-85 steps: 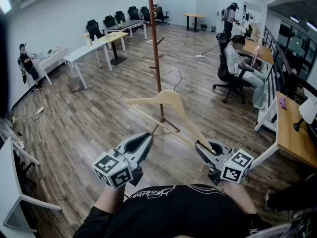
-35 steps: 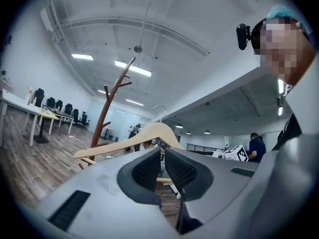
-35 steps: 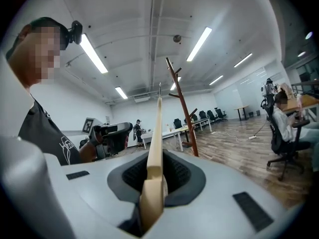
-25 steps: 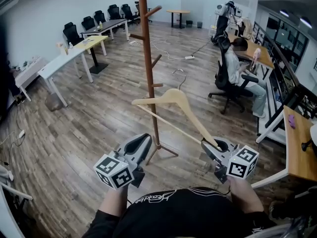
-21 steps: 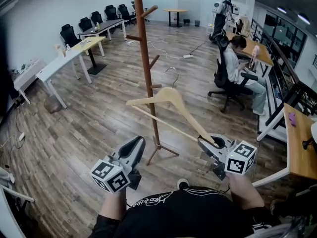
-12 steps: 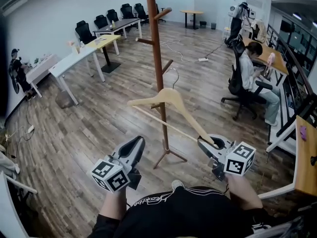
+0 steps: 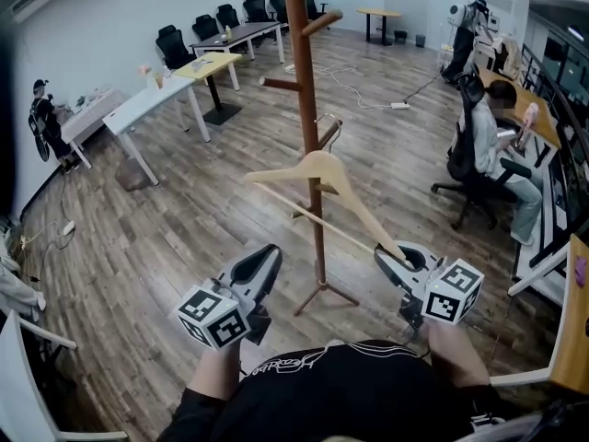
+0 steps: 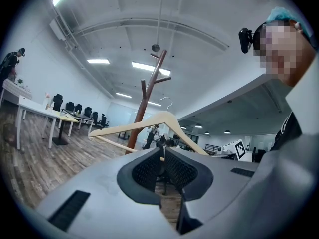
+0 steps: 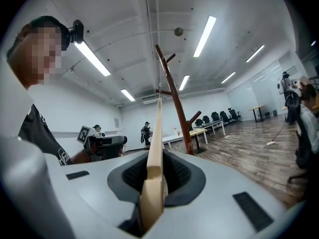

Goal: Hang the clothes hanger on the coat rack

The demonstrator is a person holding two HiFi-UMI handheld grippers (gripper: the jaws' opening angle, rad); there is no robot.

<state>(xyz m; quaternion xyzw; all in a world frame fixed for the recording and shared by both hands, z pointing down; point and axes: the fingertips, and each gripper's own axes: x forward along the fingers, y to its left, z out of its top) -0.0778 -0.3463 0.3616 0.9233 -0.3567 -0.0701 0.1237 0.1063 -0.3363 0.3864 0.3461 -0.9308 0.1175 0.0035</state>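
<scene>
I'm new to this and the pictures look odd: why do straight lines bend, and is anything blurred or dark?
Head view: wide lens bows the floor, evenly lit, sharp. Left gripper view: dark round border, bright ceiling lights, a mosaic patch over a face. Right gripper view: same dark ring; the clothes hanger goes soft nearest the lens.

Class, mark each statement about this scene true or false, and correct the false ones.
1. The right gripper grips one end of the wooden hanger. True.
2. The left gripper also holds the hanger. False: it is shut on nothing, well apart from the hanger.
3. The coat rack stands on a table. False: it stands on the wooden floor.
4. A person sits in an office chair. True.
</scene>
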